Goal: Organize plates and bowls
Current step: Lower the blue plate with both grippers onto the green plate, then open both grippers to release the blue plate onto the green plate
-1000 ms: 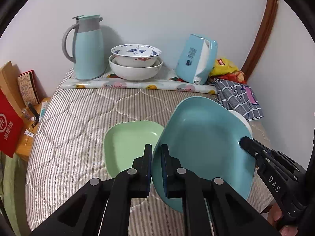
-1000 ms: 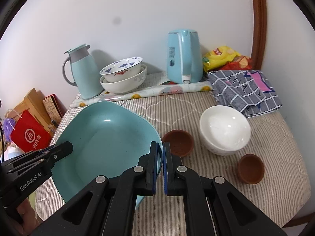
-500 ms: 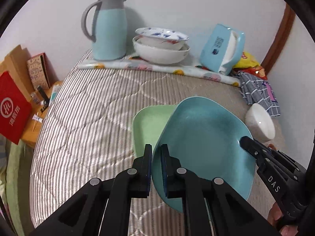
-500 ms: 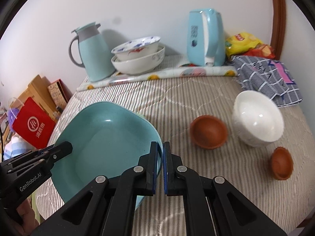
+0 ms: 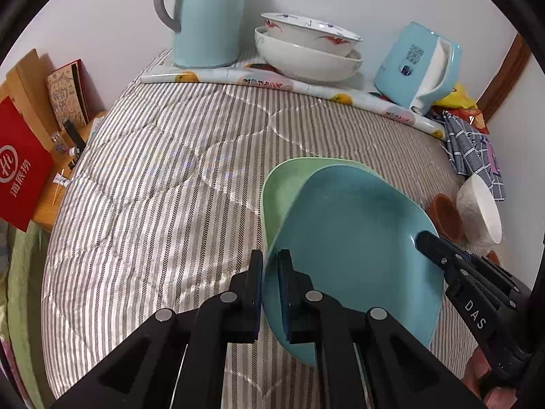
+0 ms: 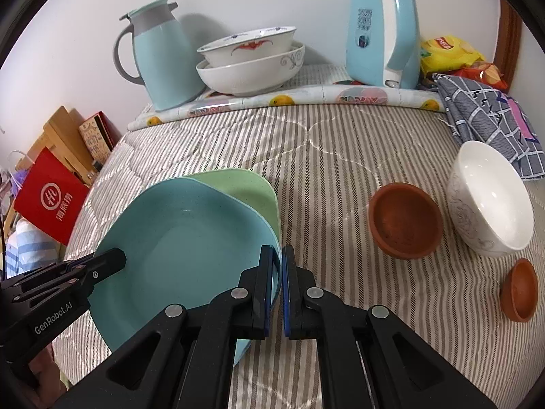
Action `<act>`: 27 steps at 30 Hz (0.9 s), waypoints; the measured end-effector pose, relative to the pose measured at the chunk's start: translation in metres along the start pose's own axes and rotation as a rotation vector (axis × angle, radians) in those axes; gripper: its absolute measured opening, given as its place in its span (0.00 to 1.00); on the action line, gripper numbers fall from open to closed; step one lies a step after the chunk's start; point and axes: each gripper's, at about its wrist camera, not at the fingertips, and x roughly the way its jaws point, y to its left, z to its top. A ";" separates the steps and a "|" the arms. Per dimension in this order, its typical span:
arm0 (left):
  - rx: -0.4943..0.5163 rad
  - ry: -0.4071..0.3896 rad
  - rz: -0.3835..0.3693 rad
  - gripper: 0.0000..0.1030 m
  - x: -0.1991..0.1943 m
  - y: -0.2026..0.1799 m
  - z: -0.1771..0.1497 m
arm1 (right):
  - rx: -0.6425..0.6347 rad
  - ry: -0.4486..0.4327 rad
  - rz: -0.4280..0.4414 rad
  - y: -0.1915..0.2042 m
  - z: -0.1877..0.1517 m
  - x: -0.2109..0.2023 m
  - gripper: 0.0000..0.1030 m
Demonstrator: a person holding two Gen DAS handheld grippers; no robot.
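Both grippers hold a blue plate [image 5: 354, 248] [image 6: 190, 238] by opposite rims. My left gripper [image 5: 270, 272] is shut on its left edge; my right gripper [image 6: 277, 266] is shut on its right edge. The blue plate hangs low over a green plate [image 5: 282, 184] [image 6: 245, 191] that lies on the striped table cover and covers most of it. A white bowl [image 6: 490, 201] [image 5: 480, 208], a large brown bowl [image 6: 405, 221] [image 5: 446, 216] and a small brown bowl [image 6: 519, 289] stand to the right. Two stacked patterned bowls [image 6: 252, 58] [image 5: 306, 47] sit at the back.
At the back stand a light-blue thermos jug [image 6: 160, 54] [image 5: 204, 13] and a blue electric kettle [image 6: 385, 34] [image 5: 419, 68] on a fruit-print mat [image 6: 289, 99]. A checked cloth [image 6: 490, 119] and snack bags [image 6: 449, 51] lie back right. A red bag [image 6: 51, 197] stands off the left edge.
Both grippers have come down and forward with the blue plate. It now overlaps the green plate, which earlier lay mostly uncovered to its left.
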 end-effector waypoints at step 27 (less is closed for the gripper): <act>0.026 -0.016 0.003 0.09 0.025 0.001 0.014 | -0.100 0.001 0.015 0.009 0.043 0.047 0.11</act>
